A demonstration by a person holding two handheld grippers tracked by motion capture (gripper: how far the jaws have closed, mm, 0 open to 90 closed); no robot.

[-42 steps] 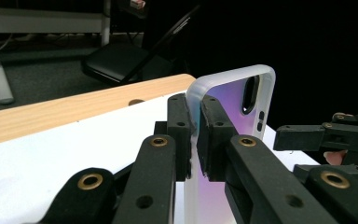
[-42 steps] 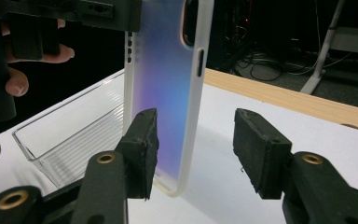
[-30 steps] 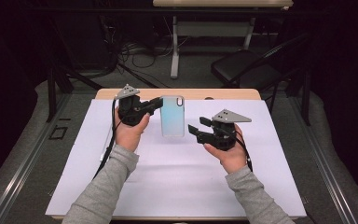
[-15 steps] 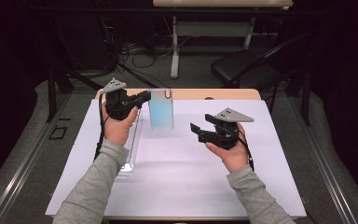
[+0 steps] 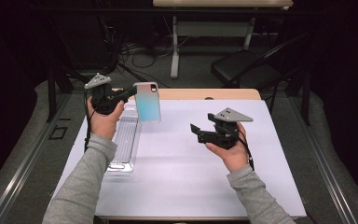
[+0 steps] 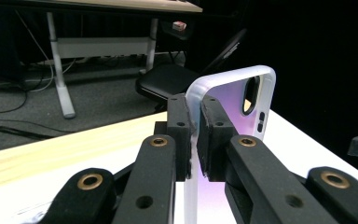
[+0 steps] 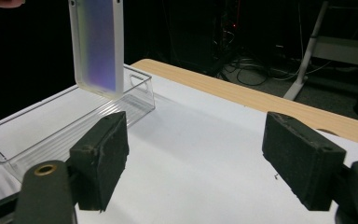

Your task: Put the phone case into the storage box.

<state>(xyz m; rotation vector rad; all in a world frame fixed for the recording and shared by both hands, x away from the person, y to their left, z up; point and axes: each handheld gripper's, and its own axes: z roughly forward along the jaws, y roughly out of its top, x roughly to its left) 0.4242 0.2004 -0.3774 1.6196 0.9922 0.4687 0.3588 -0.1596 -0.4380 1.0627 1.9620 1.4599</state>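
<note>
I have the phone case (image 5: pixel 148 101) pinched by its long edge in my left gripper (image 5: pixel 129 93), pads (image 6: pixel 182 126) clamped tight on the thin rim, and I am carrying it in the air above the far left corner of the white table top (image 5: pixel 186 168). It hangs upright, camera cut-out uppermost, just past the far end of the clear plastic tray (image 5: pixel 123 142) that lies along the left edge. In the right gripper view the case's lower end hovers over the tray's far wall without touching it.

As I judge it, this is the carrying step: the case is lifted and headed for the tray. The next move calls for bringing it down and toward me until it sits over the tray's floor, tipping it flat so it fits between the long walls, and only then easing my grip. Held by one rim alone, it could swing or slip if I hurry.

My right gripper (image 5: pixel 200 133) waits over the middle of the table, right of centre; its jaws have just been opening and stand wide apart with nothing between them.

The case is a slim shell with a translucent white bumper and a glossy back that shades from pale blue-green to violet, with one oval camera opening and two small button slots beside it.
</note>
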